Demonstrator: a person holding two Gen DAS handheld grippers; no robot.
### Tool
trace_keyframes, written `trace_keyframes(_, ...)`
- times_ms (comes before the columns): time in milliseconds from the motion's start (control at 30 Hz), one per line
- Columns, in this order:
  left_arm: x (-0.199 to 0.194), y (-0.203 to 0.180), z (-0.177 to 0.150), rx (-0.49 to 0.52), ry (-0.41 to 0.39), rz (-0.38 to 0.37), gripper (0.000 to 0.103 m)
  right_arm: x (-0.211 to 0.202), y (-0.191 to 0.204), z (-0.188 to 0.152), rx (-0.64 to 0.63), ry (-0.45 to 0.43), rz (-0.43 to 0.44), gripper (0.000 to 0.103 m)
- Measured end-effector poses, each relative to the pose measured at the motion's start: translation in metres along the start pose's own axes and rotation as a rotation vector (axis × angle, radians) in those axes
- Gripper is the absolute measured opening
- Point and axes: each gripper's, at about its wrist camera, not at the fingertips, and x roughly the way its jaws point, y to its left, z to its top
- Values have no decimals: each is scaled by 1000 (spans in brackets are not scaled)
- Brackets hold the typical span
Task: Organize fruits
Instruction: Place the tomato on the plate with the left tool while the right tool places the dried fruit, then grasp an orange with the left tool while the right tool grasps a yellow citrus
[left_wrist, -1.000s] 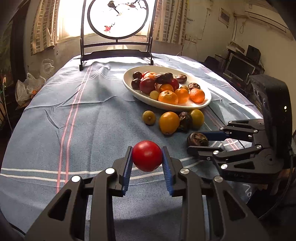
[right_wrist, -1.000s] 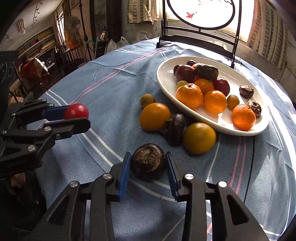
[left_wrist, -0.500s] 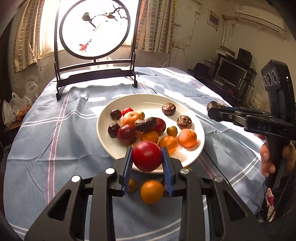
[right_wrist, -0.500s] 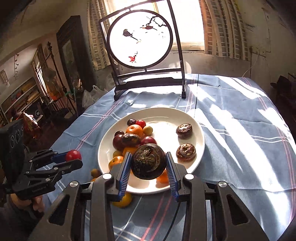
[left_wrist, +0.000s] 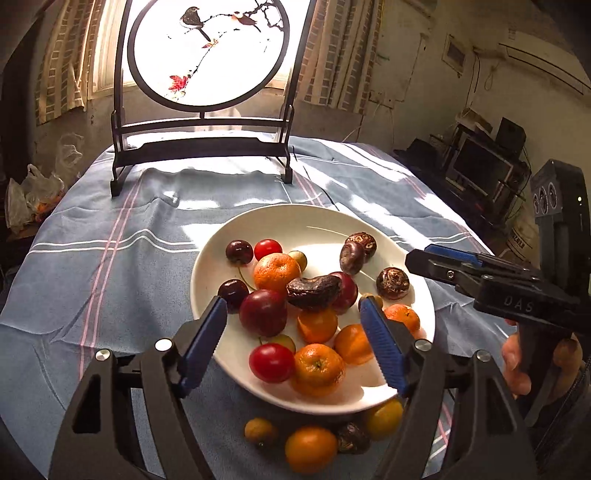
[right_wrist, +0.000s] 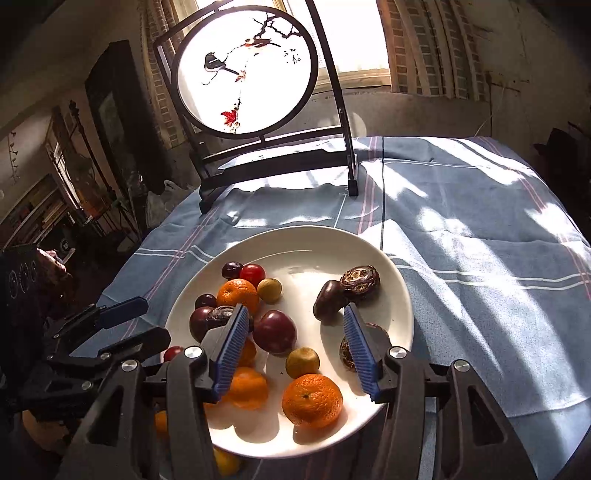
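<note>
Both the left hand-held gripper (left_wrist: 291, 328) and the right hand-held gripper (right_wrist: 293, 338) now hang open and empty; a second ago each carried fruit. The red tomato (left_wrist: 271, 362) lies on the white plate (left_wrist: 314, 221), lower centre. Four fruits (left_wrist: 311, 448) remain on the counter (left_wrist: 92, 266), touching the plate's near rim, tight for jaws.

Strong daylight pours in from the window (left_wrist: 110, 55) at the top of both my views, blowing the round screen (left_wrist: 207, 51) out to near white; sun falls in bright patches across the tablecloth (right_wrist: 480, 229) at centre right, with soft streaked shadows between them; the plate (left_wrist: 303, 221) glares pale, and each fruit on it throws a short dark shadow toward me; the room at the upper left and right edges sits dim and brown; fisheye bending curves the table edge, and the corners go black; focus stays sharp at centre, softer at the rim.
</note>
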Motion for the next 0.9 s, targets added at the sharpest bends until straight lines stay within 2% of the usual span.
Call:
trace_keyframes(133,-28,-13,-37,93,33,-21,73,-24,9,-40,-13,1,33,56)
trace_keyframes(233,-41,-23,-70,175,70,-25,76,-43,18,-73,-63,-39,39,66)
trace_keyframes(333,-37,-27,-97,266,110,-3,76,-49,22,-95,-83,-51,71,67)
trace_keyframes(400,-27,-25,-106,277,148,28,76,-49,23,-99,-87,-44,71,67)
trace_keyframes(467,-19,-24,-106,275,172,21,63,-52,20,-97,-73,-65,77,67)
trace_keyframes(500,-17,-23,-105,275,175,14,53,-51,19,-97,-65,-55,83,67)
trace_keyframes(567,-11,-24,-101,272,191,-1,50,-49,14,-96,-42,-45,91,67)
trace_keyframes(600,-7,-23,-98,259,205,-25,43,-49,12,-96,-32,-43,98,67)
trace_keyframes(900,10,-25,-80,281,196,-16,42,-51,7,-98,-7,-59,129,67)
